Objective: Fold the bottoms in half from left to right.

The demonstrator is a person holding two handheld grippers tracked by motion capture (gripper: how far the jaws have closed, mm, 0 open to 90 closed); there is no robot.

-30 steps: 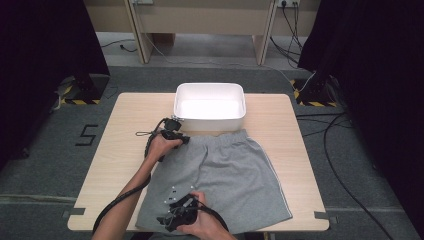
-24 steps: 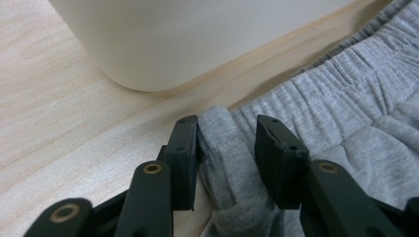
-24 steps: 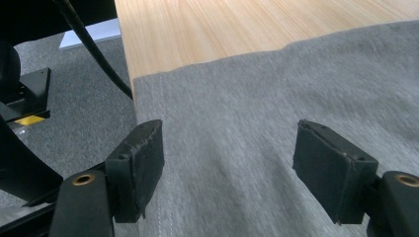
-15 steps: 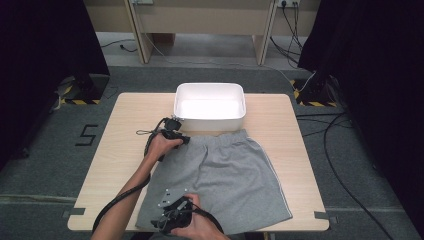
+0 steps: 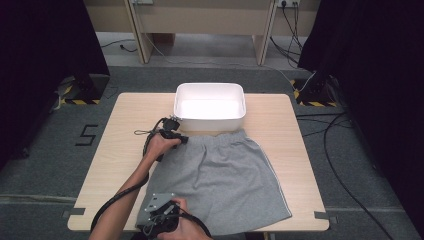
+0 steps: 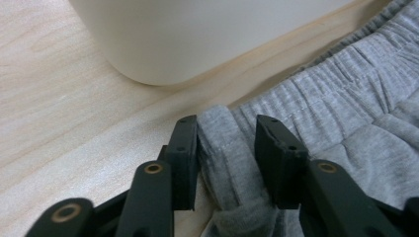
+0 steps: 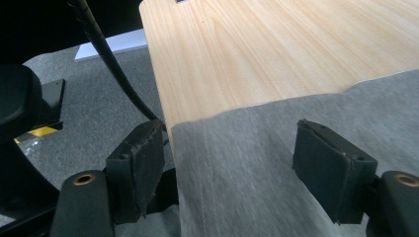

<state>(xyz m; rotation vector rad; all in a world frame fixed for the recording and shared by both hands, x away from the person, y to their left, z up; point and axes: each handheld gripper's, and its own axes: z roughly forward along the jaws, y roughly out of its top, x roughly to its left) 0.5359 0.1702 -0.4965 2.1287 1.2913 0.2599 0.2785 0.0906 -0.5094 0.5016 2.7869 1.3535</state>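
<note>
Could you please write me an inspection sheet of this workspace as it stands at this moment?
Surface: light wooden table, bare at its left side.
Job's things: grey shorts lie flat, waistband toward the white tub, which looks empty.
Clutter: nothing seen.
Grippers: left claw stands open around the waistband corner, fabric between its jaws but not clamped; right claw is open over the shorts' hem at the near table edge.
Cables: a black cable trails along the left forearm; more cables lie on the floor at right.
Surroundings: grey carpet, dark curtains on both sides, a floor marking "5".
</note>
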